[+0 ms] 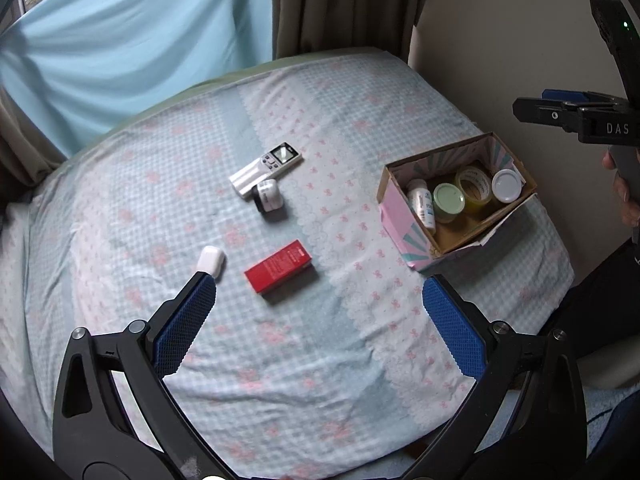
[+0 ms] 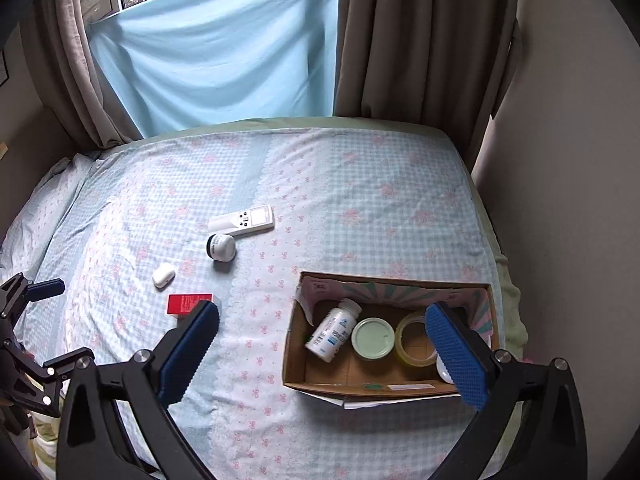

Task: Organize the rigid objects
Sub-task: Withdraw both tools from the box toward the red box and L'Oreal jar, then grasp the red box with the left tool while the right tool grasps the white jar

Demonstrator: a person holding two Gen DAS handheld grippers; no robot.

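A cardboard box [image 1: 396,220] [image 2: 294,360] sits on the bed at the right. It holds a white pill bottle [image 2: 332,330], a green-lidded jar [image 2: 373,338], a tape roll [image 2: 414,340] and a white lid [image 1: 507,185]. Loose on the bed lie a red box [image 1: 279,266] [image 2: 186,303], a white earbud case [image 1: 211,261] [image 2: 163,275], a small white jar [image 1: 268,196] [image 2: 221,246] and a white remote [image 1: 266,168] [image 2: 242,221]. My left gripper [image 1: 318,300] is open above the bed, near the red box. My right gripper [image 2: 322,322] is open above the cardboard box.
The bed [image 1: 320,360] has a light blue checked sheet. Curtains [image 2: 400,40] and a blue cloth [image 2: 216,52] hang behind it. A wall [image 2: 560,160] runs along the right side. The right gripper also shows at the left wrist view's right edge [image 1: 568,114].
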